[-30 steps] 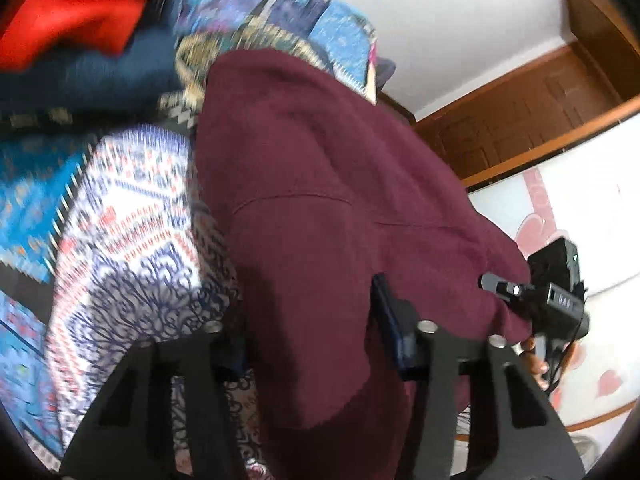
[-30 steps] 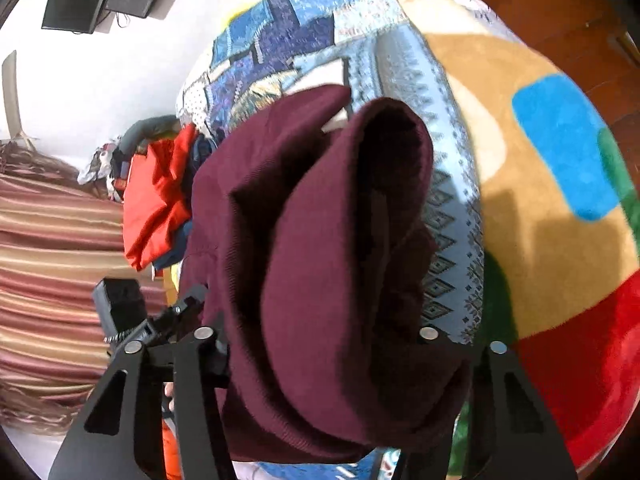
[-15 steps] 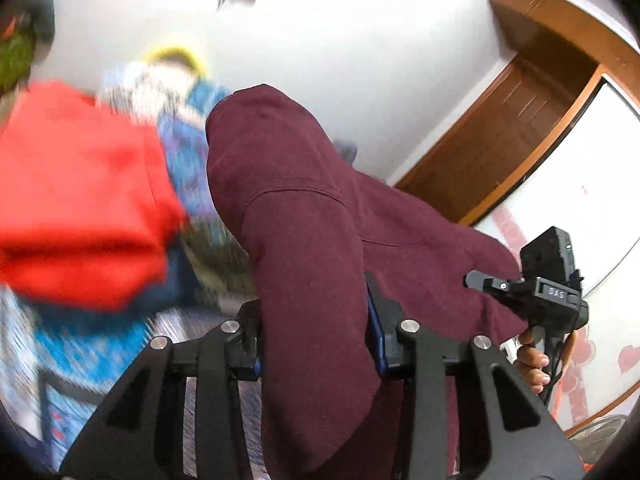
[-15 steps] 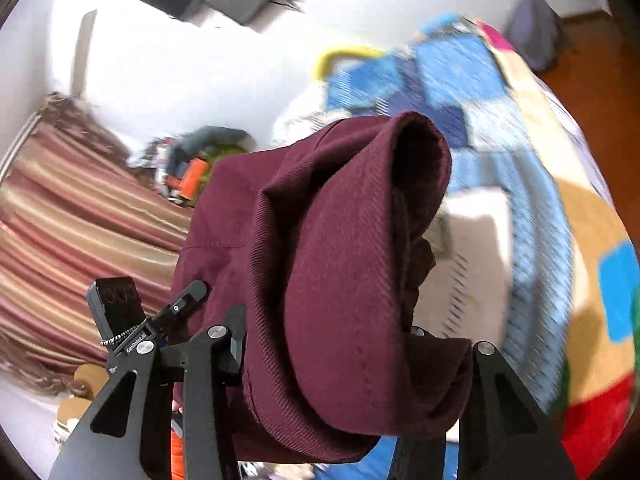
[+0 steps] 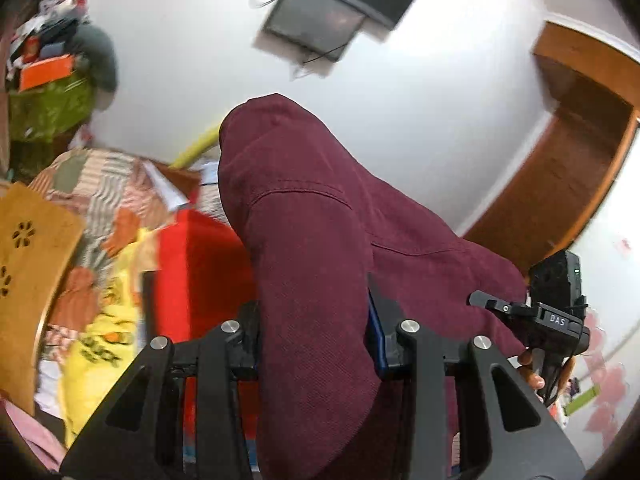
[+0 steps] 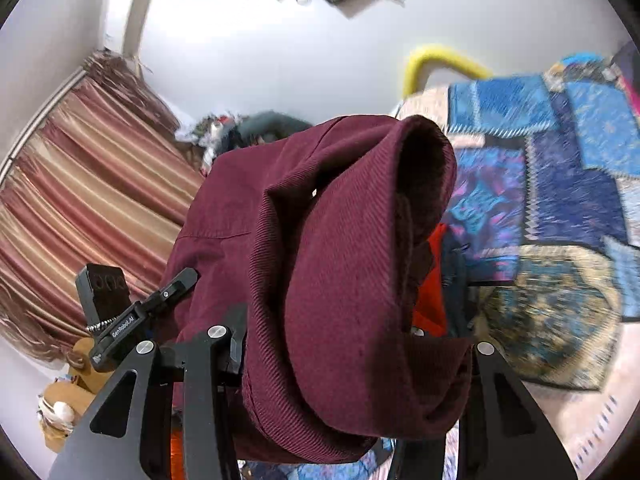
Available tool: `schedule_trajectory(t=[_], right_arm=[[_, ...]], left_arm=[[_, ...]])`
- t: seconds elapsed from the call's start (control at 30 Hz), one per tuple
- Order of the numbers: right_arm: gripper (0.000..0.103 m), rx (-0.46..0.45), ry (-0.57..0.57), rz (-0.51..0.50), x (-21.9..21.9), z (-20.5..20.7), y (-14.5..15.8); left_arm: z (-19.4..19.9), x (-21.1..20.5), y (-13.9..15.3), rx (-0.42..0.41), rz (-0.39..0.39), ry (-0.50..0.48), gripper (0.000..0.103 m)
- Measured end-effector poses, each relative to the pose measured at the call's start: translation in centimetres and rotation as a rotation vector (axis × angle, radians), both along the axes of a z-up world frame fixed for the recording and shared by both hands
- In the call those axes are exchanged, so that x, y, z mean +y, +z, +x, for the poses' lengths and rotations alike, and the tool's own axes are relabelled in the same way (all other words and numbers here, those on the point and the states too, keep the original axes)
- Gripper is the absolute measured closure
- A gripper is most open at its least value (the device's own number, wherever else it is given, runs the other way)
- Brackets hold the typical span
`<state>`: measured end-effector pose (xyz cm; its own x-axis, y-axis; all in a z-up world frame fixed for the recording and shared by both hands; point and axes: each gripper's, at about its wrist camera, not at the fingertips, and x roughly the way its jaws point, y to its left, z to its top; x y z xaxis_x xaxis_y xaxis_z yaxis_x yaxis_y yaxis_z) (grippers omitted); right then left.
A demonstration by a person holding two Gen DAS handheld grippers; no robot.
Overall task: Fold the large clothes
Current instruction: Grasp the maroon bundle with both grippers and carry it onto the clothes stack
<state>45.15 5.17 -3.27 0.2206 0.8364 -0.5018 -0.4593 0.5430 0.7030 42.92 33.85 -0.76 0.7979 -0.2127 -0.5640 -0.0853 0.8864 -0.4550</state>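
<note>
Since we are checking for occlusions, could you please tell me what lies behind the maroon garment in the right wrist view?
Behind the maroon garment, an orange-red cloth and the blue patchwork quilt show at its right edge; the rest is covered.

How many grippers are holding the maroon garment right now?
2. The left gripper is clamped on one bunched part of the maroon garment, and the right gripper is clamped on another fold of it, with the cloth spanning between them.
</note>
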Motion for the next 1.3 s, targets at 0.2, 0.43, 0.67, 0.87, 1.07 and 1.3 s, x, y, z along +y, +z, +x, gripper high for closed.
schedule_trajectory(t=[0.2, 0.43, 0.67, 0.87, 1.07, 1.3], right_arm=[[0.06, 0.118, 0.011, -0.146, 5.7, 3.5, -10.0], [0.047, 0.155, -0.014, -0.138, 4.1, 3.7, -11.4], [0.041, 0.092, -0.076, -0.246, 1.7, 0.0, -8.0], [0.041, -0.094, -0.123, -0.294, -0.3, -4.5, -2.9], [0.041, -0.36, -0.148, -0.248, -2.1, -12.3, 5.1], [0.041, -0.622, -0.231, -0.145, -4.8, -21.1, 11.5]], left_arm=[[2.8, 5.5, -9.2, 0.16, 0.003, 0.065, 0.056], [2.2, 4.2, -9.5, 0.138, 0.086, 0.058, 0.049], [-0.5, 2.8, -8.5, 0.194, 0.111, 0.112, 0.045], [-5.8, -0.1, -4.9, 0.155, 0.173, 0.148, 0.045], [-11.8, -4.9, 0.7, 0.017, 0.29, 0.165, 0.045], [-22.1, -13.0, 8.2, -0.278, 0.445, 0.191, 0.044]])
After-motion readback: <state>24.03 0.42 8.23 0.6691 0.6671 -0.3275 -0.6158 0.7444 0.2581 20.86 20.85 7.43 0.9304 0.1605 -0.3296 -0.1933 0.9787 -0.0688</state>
